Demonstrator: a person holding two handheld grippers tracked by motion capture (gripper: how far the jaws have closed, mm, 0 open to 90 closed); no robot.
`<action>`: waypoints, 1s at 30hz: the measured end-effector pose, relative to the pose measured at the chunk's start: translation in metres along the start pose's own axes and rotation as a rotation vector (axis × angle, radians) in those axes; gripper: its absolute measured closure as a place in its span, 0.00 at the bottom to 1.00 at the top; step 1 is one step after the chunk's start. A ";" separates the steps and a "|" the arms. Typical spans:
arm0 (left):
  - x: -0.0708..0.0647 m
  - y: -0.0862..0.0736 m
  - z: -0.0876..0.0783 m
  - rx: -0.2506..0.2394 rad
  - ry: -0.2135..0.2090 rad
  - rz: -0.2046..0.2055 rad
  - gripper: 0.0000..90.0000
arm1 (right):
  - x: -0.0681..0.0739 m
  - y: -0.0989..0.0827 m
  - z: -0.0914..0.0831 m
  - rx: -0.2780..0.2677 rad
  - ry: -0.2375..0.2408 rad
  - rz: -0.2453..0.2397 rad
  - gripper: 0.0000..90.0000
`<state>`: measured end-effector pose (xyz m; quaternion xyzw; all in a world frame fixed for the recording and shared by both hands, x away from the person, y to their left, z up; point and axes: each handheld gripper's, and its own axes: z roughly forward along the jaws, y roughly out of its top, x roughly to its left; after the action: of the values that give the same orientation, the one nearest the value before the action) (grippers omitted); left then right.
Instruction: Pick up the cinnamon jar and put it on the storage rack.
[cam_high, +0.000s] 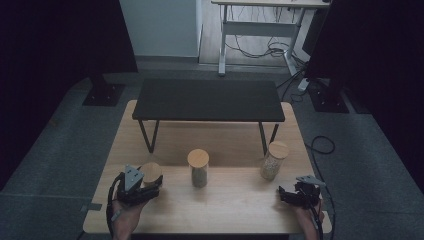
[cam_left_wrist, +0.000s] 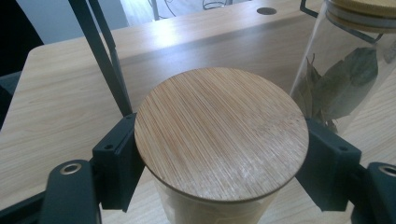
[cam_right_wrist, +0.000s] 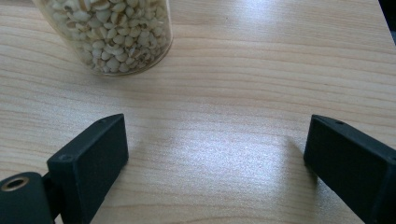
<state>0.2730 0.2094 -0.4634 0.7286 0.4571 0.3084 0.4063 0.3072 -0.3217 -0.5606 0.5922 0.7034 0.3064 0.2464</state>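
Note:
Three glass jars with bamboo lids stand on the wooden table (cam_high: 225, 195). My left gripper (cam_high: 145, 182) is shut on the leftmost jar (cam_high: 151, 172); in the left gripper view its two black pads (cam_left_wrist: 119, 161) press the jar just under the round bamboo lid (cam_left_wrist: 222, 133). The middle jar (cam_high: 198, 168) holds dried leaves (cam_left_wrist: 345, 84) and stands to the right of the held one. The right jar (cam_high: 274, 160) is full of pale grains (cam_right_wrist: 112, 32). My right gripper (cam_high: 287, 194) rests open near the table's front right, jaws wide apart over bare wood (cam_right_wrist: 215, 154), short of the grain jar.
A low black shelf on thin metal legs (cam_high: 207, 100) stands across the back half of the table; one leg (cam_left_wrist: 105, 60) rises just behind the held jar. Beyond are a white desk frame (cam_high: 260, 30) and loose cables on the floor (cam_high: 320, 145).

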 end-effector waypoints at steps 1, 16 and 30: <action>0.000 0.001 0.000 0.000 -0.001 0.003 0.27 | 0.000 0.000 0.000 0.000 0.000 0.000 0.06; 0.003 0.010 0.003 0.006 -0.010 0.005 0.27 | 0.000 0.000 0.000 0.000 0.000 0.000 0.06; 0.007 0.018 0.006 0.002 -0.006 0.008 0.27 | 0.000 0.000 0.000 0.000 0.000 0.000 0.06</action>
<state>0.2886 0.2089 -0.4500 0.7318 0.4531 0.3074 0.4058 0.3071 -0.3217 -0.5606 0.5922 0.7033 0.3065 0.2464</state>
